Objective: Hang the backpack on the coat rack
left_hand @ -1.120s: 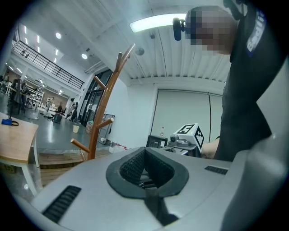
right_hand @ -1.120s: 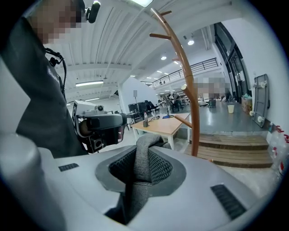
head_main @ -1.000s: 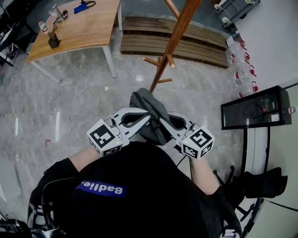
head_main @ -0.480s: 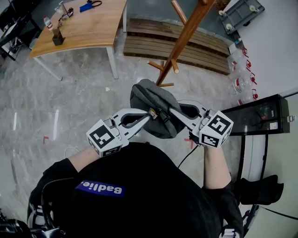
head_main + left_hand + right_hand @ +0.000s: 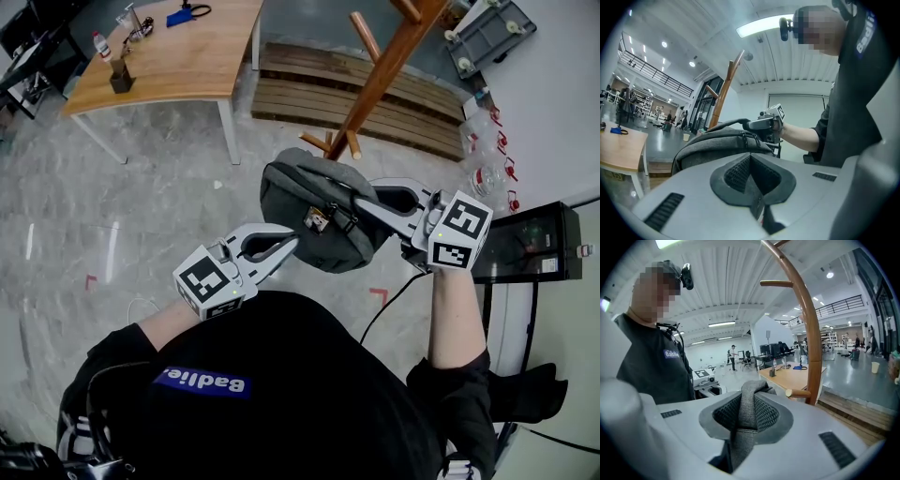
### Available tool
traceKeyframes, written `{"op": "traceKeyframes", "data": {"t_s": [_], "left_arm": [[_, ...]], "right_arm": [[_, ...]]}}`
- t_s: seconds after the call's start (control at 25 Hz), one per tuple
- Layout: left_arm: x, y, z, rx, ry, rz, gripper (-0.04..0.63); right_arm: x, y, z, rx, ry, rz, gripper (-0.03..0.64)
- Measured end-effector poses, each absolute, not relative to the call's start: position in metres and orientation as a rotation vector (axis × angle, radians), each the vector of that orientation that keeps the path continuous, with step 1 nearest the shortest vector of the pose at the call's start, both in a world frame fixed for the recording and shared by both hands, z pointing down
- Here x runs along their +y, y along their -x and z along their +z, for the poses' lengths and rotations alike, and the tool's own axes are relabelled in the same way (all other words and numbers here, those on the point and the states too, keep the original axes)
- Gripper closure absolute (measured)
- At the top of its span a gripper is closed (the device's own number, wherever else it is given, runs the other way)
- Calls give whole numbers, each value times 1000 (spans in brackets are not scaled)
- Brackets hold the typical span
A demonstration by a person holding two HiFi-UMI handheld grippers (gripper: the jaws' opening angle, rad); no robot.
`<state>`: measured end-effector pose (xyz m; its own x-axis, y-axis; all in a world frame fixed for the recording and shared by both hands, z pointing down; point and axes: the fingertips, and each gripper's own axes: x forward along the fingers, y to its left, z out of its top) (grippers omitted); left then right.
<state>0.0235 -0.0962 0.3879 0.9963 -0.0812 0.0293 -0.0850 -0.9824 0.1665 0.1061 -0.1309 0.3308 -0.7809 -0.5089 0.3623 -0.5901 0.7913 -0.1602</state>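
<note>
Backpack (image 5: 309, 197), grey: top strap (image 5: 747, 413) clamped in right tool (image 5: 361, 204), held high near coat rack (image 5: 384, 70) for hooking; left tool (image 5: 289, 246) closed, empty, alongside.

Showing a bright, evenly lit hall in the head view, casting only soft, faint shadows on the polished floor (image 5: 141, 206) and catching pale streaks of glare there. Bending straight lines strongly toward the rims in both gripper views (a wide-angle effect), and darkening to black at the corners. Drawing light mainly from a ceiling strip lamp (image 5: 761, 26), itself burning out to plain white. Softening slightly over the nearest foreground surfaces, while resolving crisply farther off.
</note>
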Motion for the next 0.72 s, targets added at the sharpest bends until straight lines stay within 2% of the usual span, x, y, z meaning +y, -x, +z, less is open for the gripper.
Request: {"op": "traceKeyframes", "data": {"t_s": [0.72], "left_arm": [[-101,-21,395,-207,-2980,33,595]], "right_arm": [[-161,-137,332,-2751,-570,473,551]]}}
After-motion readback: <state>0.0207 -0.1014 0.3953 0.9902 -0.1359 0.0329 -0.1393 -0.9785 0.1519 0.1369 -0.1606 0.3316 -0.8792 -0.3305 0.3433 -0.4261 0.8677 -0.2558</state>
